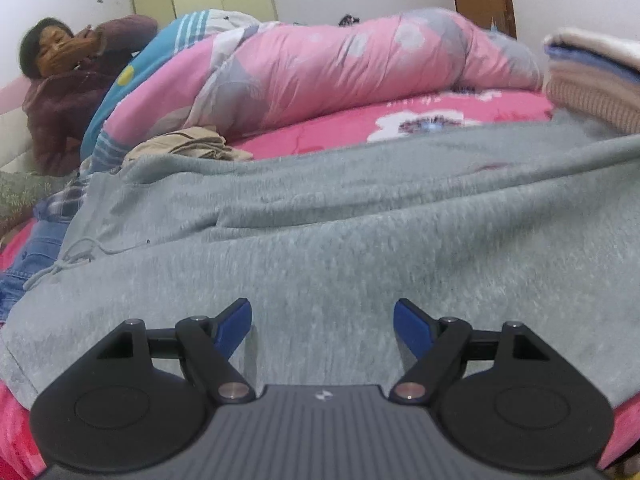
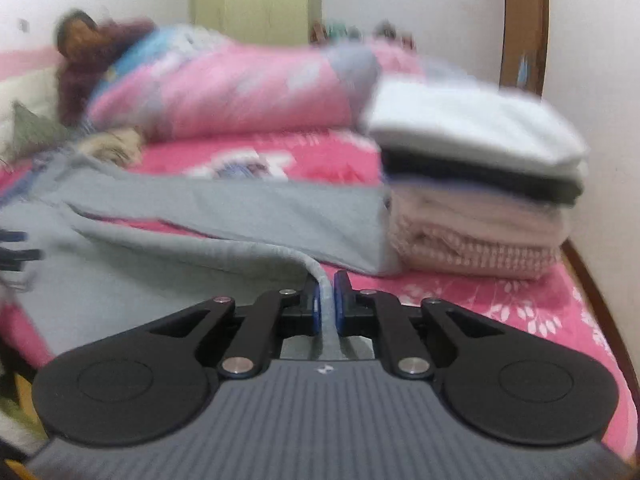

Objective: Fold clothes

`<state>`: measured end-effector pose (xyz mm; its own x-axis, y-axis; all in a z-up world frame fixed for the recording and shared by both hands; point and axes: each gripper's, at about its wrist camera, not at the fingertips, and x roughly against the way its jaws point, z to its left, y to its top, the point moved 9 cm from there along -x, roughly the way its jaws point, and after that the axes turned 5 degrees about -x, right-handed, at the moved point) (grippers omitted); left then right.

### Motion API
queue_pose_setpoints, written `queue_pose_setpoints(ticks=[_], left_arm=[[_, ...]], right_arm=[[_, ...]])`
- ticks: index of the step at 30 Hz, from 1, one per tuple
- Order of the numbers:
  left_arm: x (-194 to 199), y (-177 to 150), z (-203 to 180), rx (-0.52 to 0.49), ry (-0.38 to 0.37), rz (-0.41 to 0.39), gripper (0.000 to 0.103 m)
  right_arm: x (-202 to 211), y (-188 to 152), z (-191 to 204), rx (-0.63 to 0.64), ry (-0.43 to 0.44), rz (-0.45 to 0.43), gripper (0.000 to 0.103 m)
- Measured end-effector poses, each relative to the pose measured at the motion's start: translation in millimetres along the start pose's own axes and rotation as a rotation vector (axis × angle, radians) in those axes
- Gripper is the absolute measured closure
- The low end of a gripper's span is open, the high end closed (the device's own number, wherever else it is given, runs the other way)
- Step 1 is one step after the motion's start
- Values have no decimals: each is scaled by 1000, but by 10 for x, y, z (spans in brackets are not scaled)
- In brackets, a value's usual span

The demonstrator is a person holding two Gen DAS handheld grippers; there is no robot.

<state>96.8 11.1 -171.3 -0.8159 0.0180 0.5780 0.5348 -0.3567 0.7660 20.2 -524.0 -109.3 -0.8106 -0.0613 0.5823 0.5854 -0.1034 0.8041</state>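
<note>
A grey fleece garment [image 1: 340,216] with a drawstring lies spread across the pink bed. My left gripper [image 1: 322,312] hovers just over it, blue pads wide apart and nothing between them. In the right wrist view the same grey garment [image 2: 168,248] has one edge lifted off the bed. My right gripper [image 2: 327,300] is shut on that grey edge, a strip of cloth pinched between its pads. The left gripper's fingers [image 2: 14,246] show at that view's left edge.
A stack of folded clothes [image 2: 476,188] stands at the right, against the garment's far leg. A pink floral quilt [image 1: 320,68] is heaped along the back, with a person [image 1: 64,92] lying beyond it. Beige cloth [image 1: 188,146] and jeans [image 1: 36,248] lie left.
</note>
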Motion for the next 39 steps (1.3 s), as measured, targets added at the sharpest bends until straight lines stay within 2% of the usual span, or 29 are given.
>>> queue_pose_setpoints(ticks=[1,3,6,9,11,12,13,17,20,24,27,29,30,34,36,39], left_arm=[[-15,-16,3,-13,4,7,24],[-42,-35,19,-22,6,19,23],[-74,-48,70,-21,8,30,23],[-91,-58,128,-16,12,35,23],[-86,-66,168,5,10,39,23],[-77,-72,190,15,9,40,23],[-60,-79,213,26,9,39,23],[23,-117,314,78,-8,38,23],[88,-125,373,122,-21,35,23],[218,-126,446,198,-37,25,24],[352,-180,505,232,-22,17,24],[441,-244,572,253,-11,16,25],[486,-278,613,266,-6,15,25],[633,-451,851,346,8,25,25],[699,-545,998,403,11,27,26],[792,-676,1219,489,15,22,26]], right_arm=[[-211,-28,-162,-40,-25,45,83],[-555,-131,-511,-143,-88,116,78],[-470,-307,-932,-313,-185,47,78],[-41,-483,-1100,-485,-174,-75,76],[276,-645,-1052,-535,-164,-138,68],[425,-743,-1014,-561,-161,-165,58],[613,-902,-972,-608,-146,-194,52],[986,-1626,-759,-878,-40,-237,48],[1009,-2135,-578,-1085,63,-242,48],[762,-2441,-400,-1275,189,-244,47],[589,-2426,-285,-1337,268,-259,50],[515,-2369,-201,-1332,296,-267,72],[539,-2335,-168,-1318,302,-273,97],[760,-2291,-158,-1300,298,-370,101],[766,-2336,-151,-1326,309,-381,101],[774,-2308,-41,-1338,387,-413,97]])
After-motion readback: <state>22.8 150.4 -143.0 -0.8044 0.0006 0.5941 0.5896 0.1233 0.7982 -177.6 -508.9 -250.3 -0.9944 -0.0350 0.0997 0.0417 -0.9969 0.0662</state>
